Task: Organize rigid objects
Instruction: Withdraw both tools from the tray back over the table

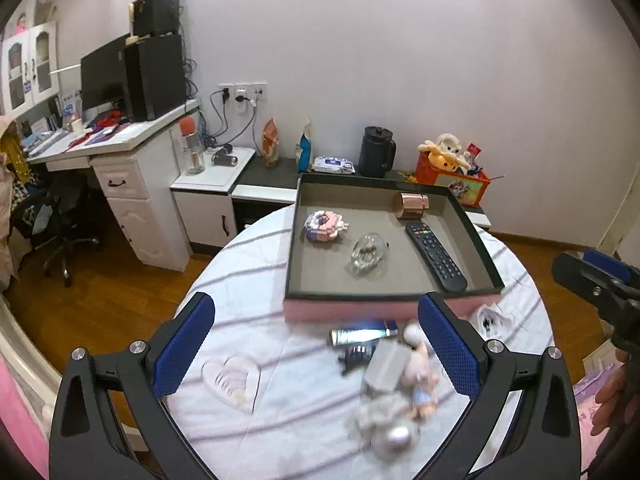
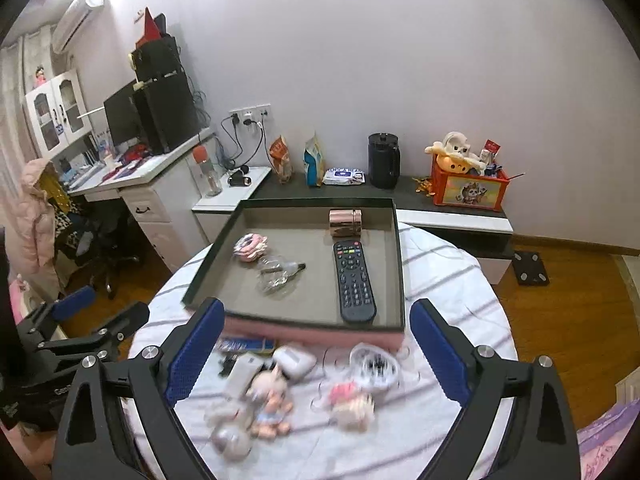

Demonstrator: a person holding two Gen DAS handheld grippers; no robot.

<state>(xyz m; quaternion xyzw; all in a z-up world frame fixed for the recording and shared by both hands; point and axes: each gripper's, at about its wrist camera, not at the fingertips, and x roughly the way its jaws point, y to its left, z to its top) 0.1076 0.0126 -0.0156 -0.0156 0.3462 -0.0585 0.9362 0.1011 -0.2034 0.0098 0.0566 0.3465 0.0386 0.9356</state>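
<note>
A shallow box (image 1: 294,240) with grey lining and a pink outer wall (image 2: 312,330) sits at the far side of the round table. It holds a black remote (image 1: 436,256) (image 2: 354,280), a copper cylinder (image 1: 412,205), a clear glass piece (image 1: 368,256) and a pastel block toy (image 1: 325,226). In front of it lie blurred small items: a pig figurine (image 2: 270,400), a white earbud case (image 2: 294,360), a silver tube (image 1: 360,334), a clear heart dish (image 1: 232,376), a pink toy (image 2: 352,400). My left gripper (image 1: 316,304) and right gripper (image 2: 317,306) hang above these, both open and empty.
The table wears a white striped cloth (image 2: 452,276). Behind it runs a low cabinet with a dark kettle (image 2: 383,160), snack bags and a red toy crate (image 2: 468,188). A desk with a monitor (image 1: 104,76) and an office chair (image 1: 52,224) stand left. A hand (image 1: 612,396) shows at right.
</note>
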